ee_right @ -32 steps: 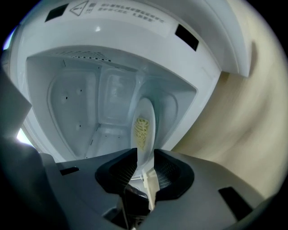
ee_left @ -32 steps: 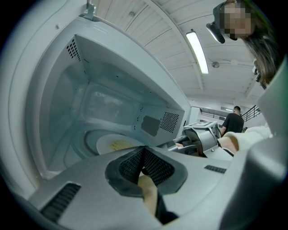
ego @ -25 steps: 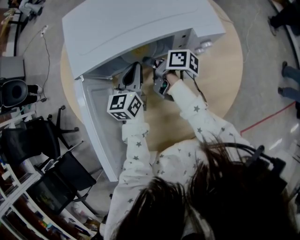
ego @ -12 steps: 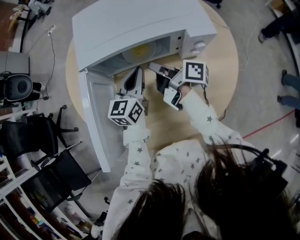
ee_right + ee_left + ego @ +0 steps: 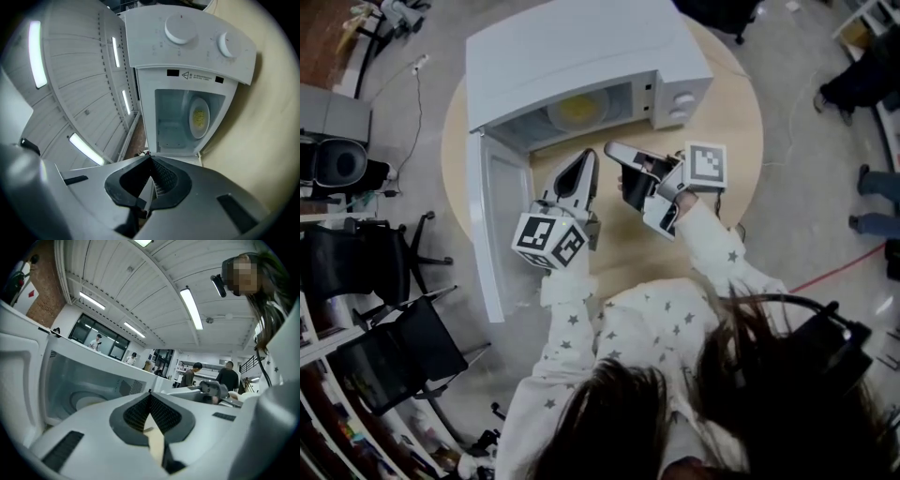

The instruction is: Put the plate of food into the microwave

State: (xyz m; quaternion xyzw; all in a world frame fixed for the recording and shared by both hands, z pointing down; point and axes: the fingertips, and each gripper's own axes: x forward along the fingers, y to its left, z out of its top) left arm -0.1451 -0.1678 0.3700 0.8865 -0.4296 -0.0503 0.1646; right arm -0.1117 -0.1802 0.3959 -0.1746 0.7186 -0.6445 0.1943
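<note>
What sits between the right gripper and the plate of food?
Only bare table and the open front of the microwave lie between the right gripper and the plate of food, as the head view shows.

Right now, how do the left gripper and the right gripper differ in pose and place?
The left gripper points straight at the microwave, while the right gripper points sideways across its front. The left gripper is nearer the open door; the right gripper is nearer the knobs. Both are shut and empty, outside the microwave, where the plate lies.
</note>
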